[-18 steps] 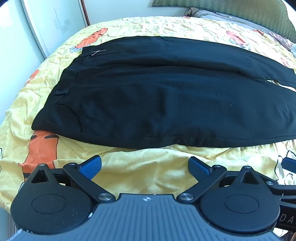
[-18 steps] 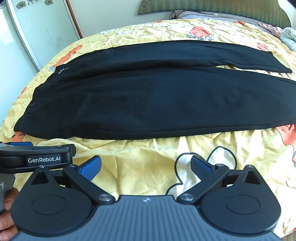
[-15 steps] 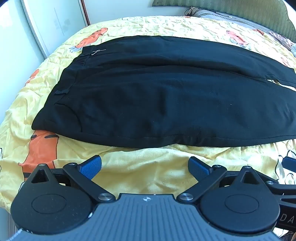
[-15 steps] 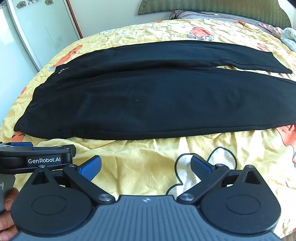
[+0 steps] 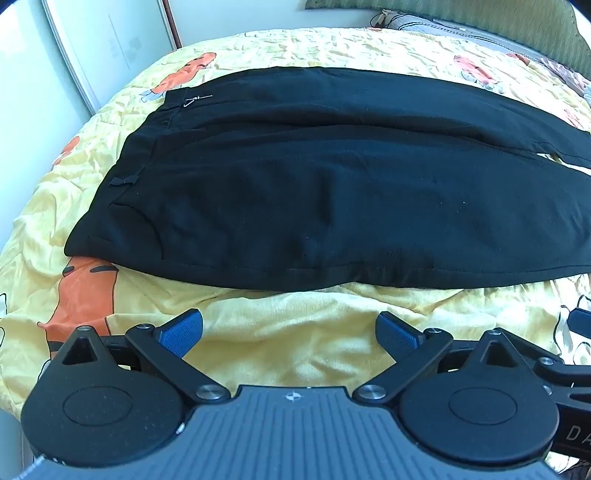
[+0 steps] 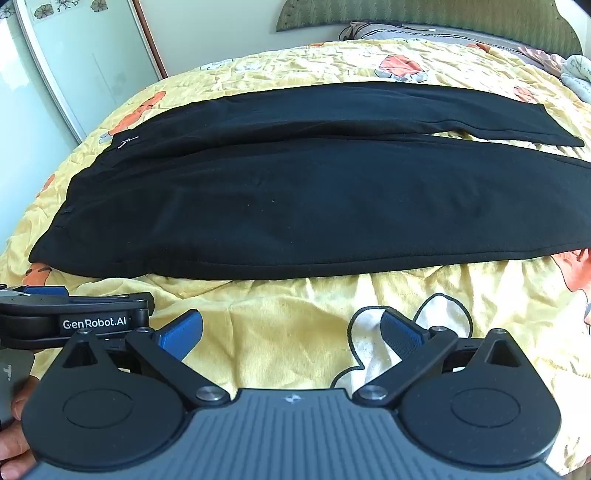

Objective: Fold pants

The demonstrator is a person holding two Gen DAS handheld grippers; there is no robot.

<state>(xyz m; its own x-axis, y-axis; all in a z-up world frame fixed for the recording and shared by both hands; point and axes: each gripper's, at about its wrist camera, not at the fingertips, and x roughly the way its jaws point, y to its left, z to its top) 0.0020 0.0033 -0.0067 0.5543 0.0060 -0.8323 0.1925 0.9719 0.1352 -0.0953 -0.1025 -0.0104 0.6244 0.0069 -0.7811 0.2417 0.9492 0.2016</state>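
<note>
Black pants (image 5: pixel 314 192) lie flat across the yellow bed, waistband to the left, the two legs running side by side to the right; they also show in the right wrist view (image 6: pixel 314 206). My left gripper (image 5: pixel 290 330) is open and empty, held over the bedspread just short of the pants' near edge. My right gripper (image 6: pixel 291 332) is open and empty, also short of the near edge and further right along the leg. The left gripper's body (image 6: pixel 74 319) shows at the left of the right wrist view.
The yellow patterned bedspread (image 5: pixel 295 350) covers the bed. A white wardrobe door (image 6: pixel 85 66) stands at the far left. A green headboard (image 6: pixel 443 14) and pillows (image 6: pixel 424 35) are at the far end. The bed's near edge is below the grippers.
</note>
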